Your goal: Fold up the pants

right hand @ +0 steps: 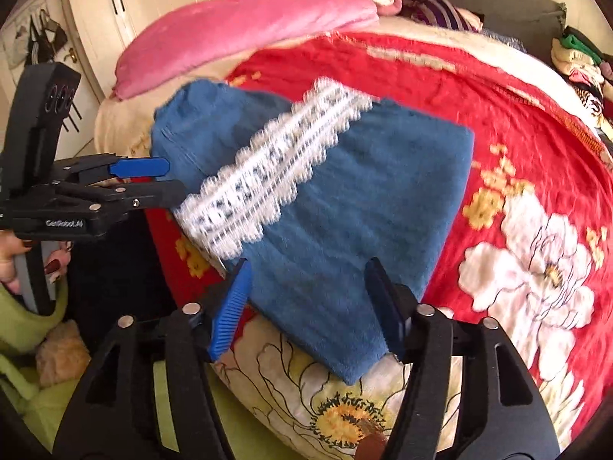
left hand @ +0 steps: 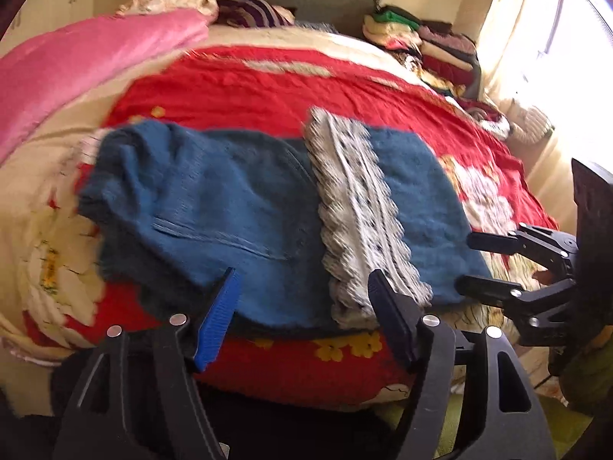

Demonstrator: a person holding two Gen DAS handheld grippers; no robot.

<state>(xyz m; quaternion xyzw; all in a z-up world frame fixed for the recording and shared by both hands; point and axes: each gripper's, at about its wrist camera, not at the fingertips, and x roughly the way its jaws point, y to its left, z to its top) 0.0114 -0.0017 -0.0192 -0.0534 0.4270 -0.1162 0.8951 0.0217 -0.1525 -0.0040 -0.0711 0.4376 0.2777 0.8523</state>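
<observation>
Blue knitted pants (left hand: 237, 207) with a white patterned band (left hand: 356, 211) lie folded on the red flowered bedspread (left hand: 268, 84). My left gripper (left hand: 306, 299) is open at the pants' near edge, jaws wide apart, nothing between them. My right gripper (left hand: 465, 264) shows at the right of the left wrist view, at the pants' right edge. In the right wrist view the pants (right hand: 345, 199) and band (right hand: 276, 168) lie just ahead of my open right gripper (right hand: 306, 291); the left gripper (right hand: 172, 180) is at the left by the band's end.
A pink blanket (left hand: 84, 65) and pillows (left hand: 172, 0) lie at the bed's far left. Stacked folded clothes (left hand: 429, 46) stand at the far right by a bright curtained window (left hand: 536, 38). White wardrobes (right hand: 153, 7) stand beyond the bed. The bed's near edge (right hand: 329, 402) is just below the grippers.
</observation>
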